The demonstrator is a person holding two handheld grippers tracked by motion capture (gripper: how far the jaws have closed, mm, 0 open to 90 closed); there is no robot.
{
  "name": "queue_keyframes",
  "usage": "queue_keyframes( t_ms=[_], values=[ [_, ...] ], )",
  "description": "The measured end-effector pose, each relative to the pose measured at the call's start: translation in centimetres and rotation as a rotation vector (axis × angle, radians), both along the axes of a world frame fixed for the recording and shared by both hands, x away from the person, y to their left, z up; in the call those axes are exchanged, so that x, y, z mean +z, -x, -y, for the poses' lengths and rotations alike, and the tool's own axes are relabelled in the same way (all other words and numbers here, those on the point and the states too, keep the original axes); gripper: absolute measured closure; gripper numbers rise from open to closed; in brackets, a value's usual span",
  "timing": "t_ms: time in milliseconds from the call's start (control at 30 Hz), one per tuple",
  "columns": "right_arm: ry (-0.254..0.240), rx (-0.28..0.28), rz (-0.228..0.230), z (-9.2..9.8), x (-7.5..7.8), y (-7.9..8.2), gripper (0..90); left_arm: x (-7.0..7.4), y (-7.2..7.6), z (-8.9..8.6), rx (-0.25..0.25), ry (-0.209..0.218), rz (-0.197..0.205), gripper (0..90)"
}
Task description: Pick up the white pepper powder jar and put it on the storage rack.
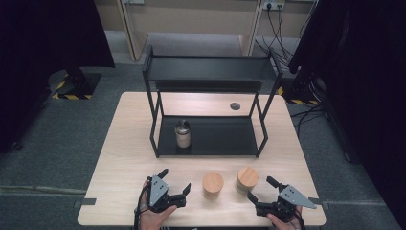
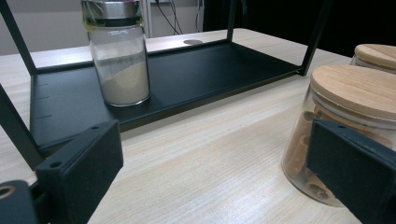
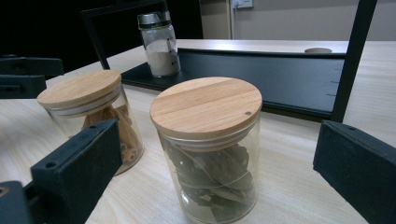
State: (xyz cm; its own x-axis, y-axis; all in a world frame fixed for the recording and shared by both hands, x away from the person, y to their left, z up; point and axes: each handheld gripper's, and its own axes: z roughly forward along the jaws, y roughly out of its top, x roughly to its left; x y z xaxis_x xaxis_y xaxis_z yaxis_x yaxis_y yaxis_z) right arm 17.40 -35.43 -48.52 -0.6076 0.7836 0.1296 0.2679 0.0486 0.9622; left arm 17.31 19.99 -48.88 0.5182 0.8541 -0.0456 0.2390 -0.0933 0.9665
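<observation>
Two jars sit at the near edge of the bench (image 1: 129, 143), between the tools. The cinnamon jar (image 1: 212, 185) stands at about 2 o'clock from the left tool (image 1: 176, 182), near it but untouched. In the left gripper view its base runs behind that tool's right jaw, and its right side is cut off by the frame edge. The leaf jar (image 1: 247, 179) stands at about 10 o'clock from the right tool (image 1: 262, 189), also untouched; in the right gripper view it sits between the jaws' lines, farther out, its foot clipped by the bottom edge. What the leaves are is hard to make out through the glass.

Both tools are held low over the near edge, jaws spread wide with nothing between them. The left points toward 2 o'clock, the right toward 10, each gripped by a hand (image 1: 154, 218) coming in from 6 o'clock, forearms cut off.

At 12 o'clock stands a black rack (image 1: 210, 69); a powder shaker (image 1: 183, 133) stands on its lower shelf, its lid cropped in the left gripper view.
</observation>
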Motion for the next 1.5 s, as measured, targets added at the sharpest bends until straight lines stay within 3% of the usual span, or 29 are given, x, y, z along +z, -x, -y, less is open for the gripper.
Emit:
queue_keyframes(
  t_ms=[1500],
  values=[
    [-0.013, 0.004, 0.010, -0.01, 0.08, 0.19, 1.5, -0.03, -0.13, -0.14, -0.001, 0.011, -0.007, 3.2]
  ],
)
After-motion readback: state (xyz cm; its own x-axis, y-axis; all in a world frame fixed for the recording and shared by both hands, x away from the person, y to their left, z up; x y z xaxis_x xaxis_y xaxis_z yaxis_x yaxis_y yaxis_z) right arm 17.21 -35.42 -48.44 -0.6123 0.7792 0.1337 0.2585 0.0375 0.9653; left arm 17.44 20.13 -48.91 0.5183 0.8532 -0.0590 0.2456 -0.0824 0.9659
